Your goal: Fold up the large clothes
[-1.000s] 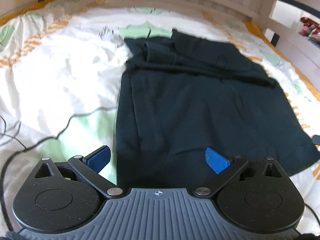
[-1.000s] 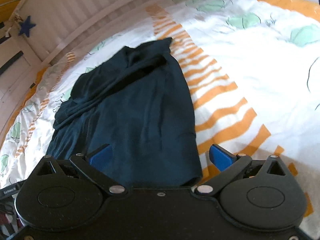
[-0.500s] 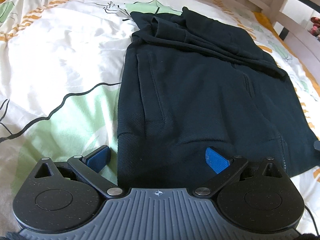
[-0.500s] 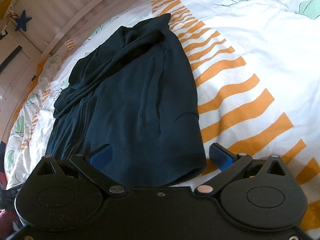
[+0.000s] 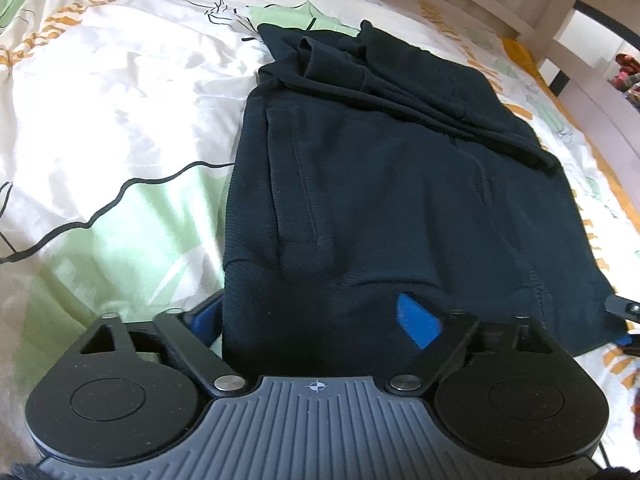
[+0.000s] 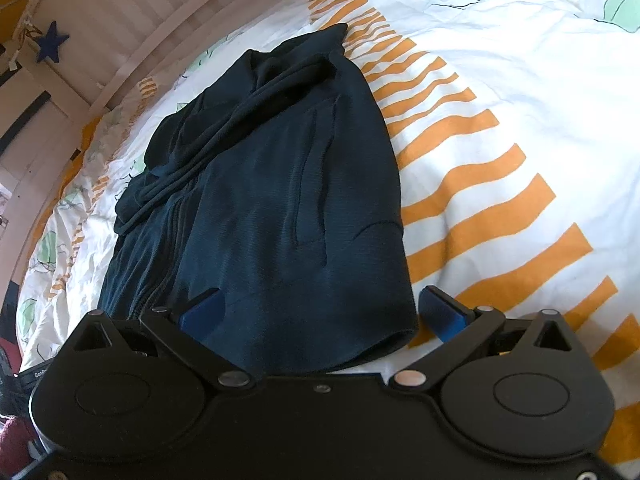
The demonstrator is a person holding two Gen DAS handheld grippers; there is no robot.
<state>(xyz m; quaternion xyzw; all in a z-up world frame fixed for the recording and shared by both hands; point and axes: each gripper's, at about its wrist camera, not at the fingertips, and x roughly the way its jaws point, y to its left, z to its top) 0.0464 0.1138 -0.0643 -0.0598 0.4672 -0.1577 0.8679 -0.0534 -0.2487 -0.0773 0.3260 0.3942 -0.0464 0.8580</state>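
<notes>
risk first: the dark hoodie (image 5: 380,184) is thick and layered at the near hem, so a pinch could take only the top layer — the fold would then drag the front panel and leave the back on the bed. the sleeves and hood bunched at the far end (image 5: 400,76) look loose; a fast lift would likely spill them sideways and spoil the rectangle. uneven lift between the two hands would skew the fold line.

left gripper (image 5: 316,320): jaws wide apart, nothing clamped. the hoodie's near left corner sits between the blue pads (image 5: 416,320); the left pad is partly hidden behind the cloth edge, so whether it lies under the fabric i cannot tell.

right gripper (image 6: 320,312): also spread wide, holding nothing. the near right corner of the hem lies between its pads (image 6: 440,312), the right pad just beside the garment's edge over the orange-striped duvet (image 6: 500,200).

hoodie lies flat, lengthwise away from both grippers — hem nearest, hood toward the slatted bed rail (image 6: 120,32).
</notes>
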